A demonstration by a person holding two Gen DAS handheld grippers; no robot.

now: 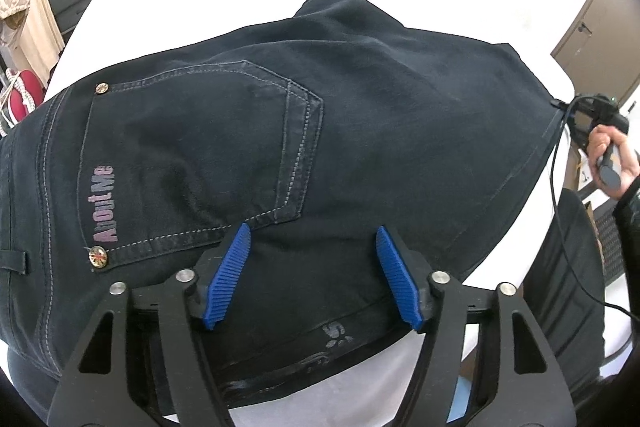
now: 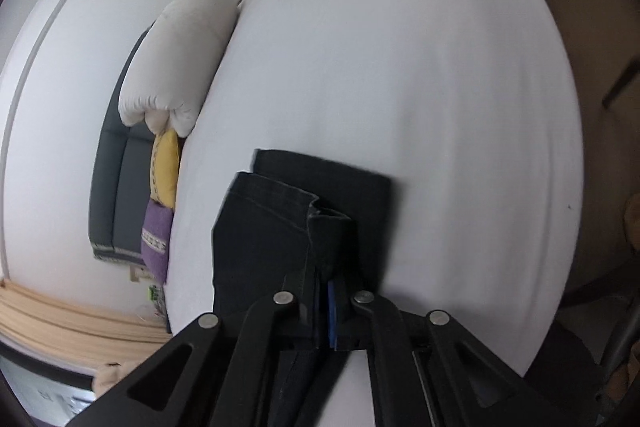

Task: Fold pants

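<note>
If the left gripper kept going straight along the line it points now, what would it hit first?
Most likely the black pants: the left gripper hangs open and tilted down over the seat, just below the back pocket. Fabric fills the gap between its fingers, though how far off it lies is unclear.

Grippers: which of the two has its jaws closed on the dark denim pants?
The right gripper: its jaws pinch a leg hem of the dark denim pants. The left gripper stands open above the seat.
</note>
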